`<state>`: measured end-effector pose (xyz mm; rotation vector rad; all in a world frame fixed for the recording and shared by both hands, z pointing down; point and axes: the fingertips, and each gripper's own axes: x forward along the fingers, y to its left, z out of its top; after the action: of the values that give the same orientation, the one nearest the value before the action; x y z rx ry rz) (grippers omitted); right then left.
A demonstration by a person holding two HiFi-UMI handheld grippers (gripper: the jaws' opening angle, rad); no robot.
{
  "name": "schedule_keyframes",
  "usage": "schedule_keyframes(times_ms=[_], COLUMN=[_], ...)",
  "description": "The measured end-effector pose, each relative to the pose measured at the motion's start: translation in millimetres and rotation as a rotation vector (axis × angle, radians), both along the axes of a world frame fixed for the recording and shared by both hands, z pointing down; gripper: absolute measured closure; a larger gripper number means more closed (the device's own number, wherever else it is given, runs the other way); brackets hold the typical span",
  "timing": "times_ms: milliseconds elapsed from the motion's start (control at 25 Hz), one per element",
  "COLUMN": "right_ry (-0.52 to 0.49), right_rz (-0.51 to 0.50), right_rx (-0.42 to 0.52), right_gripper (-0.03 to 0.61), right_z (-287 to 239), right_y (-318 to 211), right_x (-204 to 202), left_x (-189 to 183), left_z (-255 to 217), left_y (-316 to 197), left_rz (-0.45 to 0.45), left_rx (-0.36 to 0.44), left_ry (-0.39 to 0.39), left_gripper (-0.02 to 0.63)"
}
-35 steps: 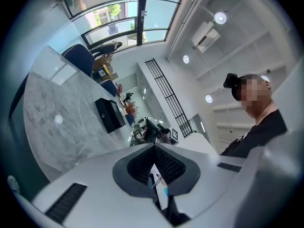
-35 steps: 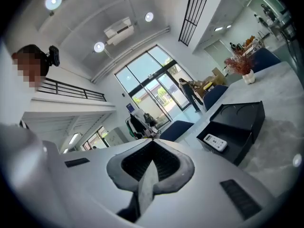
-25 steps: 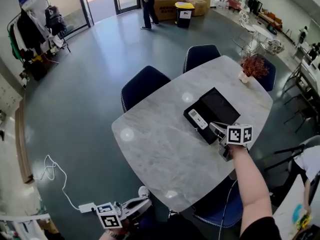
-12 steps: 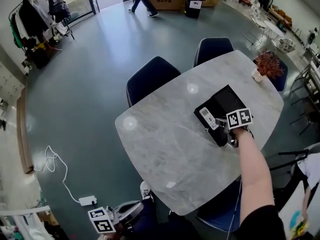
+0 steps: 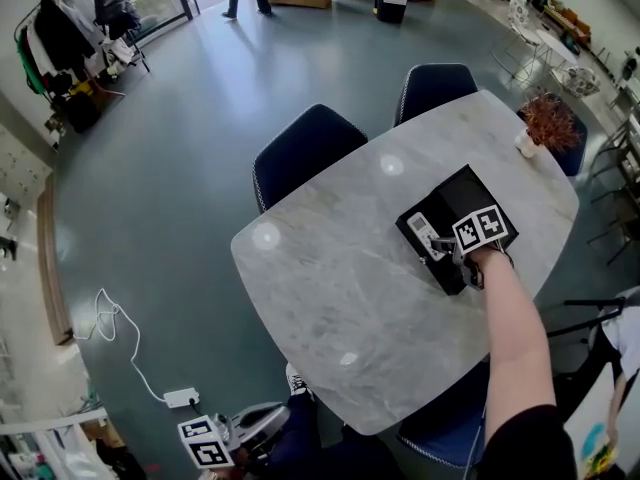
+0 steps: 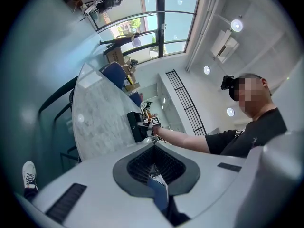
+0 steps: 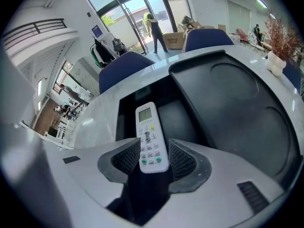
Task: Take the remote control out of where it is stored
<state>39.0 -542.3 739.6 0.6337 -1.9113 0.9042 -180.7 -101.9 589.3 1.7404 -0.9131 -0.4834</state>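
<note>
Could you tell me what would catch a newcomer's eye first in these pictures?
The white remote control lies in a black case near the right edge of the marble table. The right gripper has its jaws opening on either side of the remote's near end, not gripping it. A reddish potted plant stands at the table's far corner.

Right tongs (image 5: pixel 447 251) opening, remote (image 7: pixel 151 139) between; left tongs (image 5: pixel 280 418) closed, low.
</note>
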Motion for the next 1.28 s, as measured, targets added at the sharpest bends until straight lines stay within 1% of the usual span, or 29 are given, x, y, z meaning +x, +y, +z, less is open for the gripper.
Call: schedule_keyframes(times_ms=[240,400,560,640,720,800,840,880,1040,1160,1280], right_ry=[0.011,0.052,0.063,0.07,0.089,0.131,0.151,0.162,0.139,0.134,0.106], right_rz=[-0.057,-0.099,-0.124,-0.143,-0.193,-0.278,-0.31,-0.324,-0.296,-0.279,-0.216], right_rx=[-0.045,-0.024,-0.017,-0.002,0.027,0.079,0.105,0.121,0.099,0.095,0.099], right_gripper=[0.4,0.394,0.394,0.394,0.399,0.424,0.454,0.46,0.46,0.46,0.462], right_z=[13,18,20,20,18,17,17,17,19,21,22], right_y=[5,4,6,6,8,13,13,13,12,14,13], right_x=[-7,-9,-9,-10,-14,-20,-22,-24,-27,-25,-21], left_x=[0,0,1,4,4,4,4,5,3,4,5], left_z=[5,6,9,10,9,7,7,7,9,6,4], left_y=[-1,-2,-3,-4,-5,-7,-7,-7,-4,-2,-2], left_rz=[-0.011,-0.016,-0.017,-0.014,-0.01,-0.007,-0.005,-0.004,-0.011,-0.008,-0.007], left_rx=[-0.017,-0.02,-0.029,-0.032,-0.03,-0.027,-0.026,-0.026,-0.036,-0.027,-0.02], left_ry=[0.001,0.002,0.007,0.01,0.01,0.006,0.005,0.005,0.003,0.001,-0.01], left_gripper=[0.609,0.608,0.608,0.609,0.609,0.609,0.609,0.609,0.608,0.608,0.609])
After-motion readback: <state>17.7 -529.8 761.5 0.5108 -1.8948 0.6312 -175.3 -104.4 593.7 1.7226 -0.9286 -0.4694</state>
